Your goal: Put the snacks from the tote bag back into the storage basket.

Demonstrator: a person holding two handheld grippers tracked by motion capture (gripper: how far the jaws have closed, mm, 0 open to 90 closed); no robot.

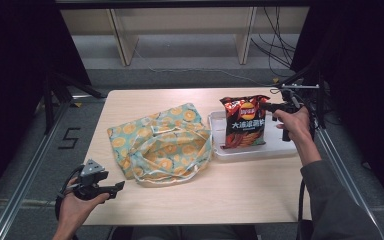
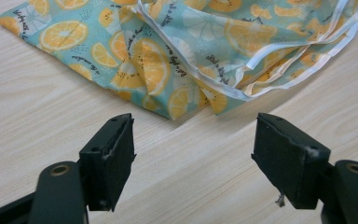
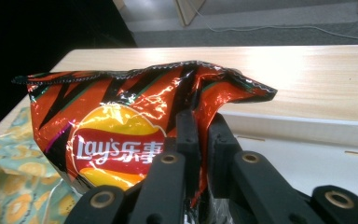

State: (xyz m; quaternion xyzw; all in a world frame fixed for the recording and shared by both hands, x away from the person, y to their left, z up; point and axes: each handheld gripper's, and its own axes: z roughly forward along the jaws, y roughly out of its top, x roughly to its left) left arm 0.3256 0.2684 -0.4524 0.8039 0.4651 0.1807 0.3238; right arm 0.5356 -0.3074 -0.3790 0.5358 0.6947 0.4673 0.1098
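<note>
Two grippers in play: your left gripper (image 1: 111, 190) sits near the bench's (image 1: 240, 190) front edge, jaws apart, nothing between them, just short of the orange-print cloth bag (image 1: 162, 141). Farther off, your right gripper (image 1: 266, 106) has its jaws clamped on the chip bag's (image 1: 244, 122) top corner, bag upright in the white tray (image 1: 272, 150).

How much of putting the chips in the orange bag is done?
Just begun. The right gripper is pinched on the chip bag at its top corner, and the chips stand tilted in the white tray. The left gripper is open, holding nothing, close to the fabric bag. Probably still to do: open the fabric bag and carry the chips into it.
</note>
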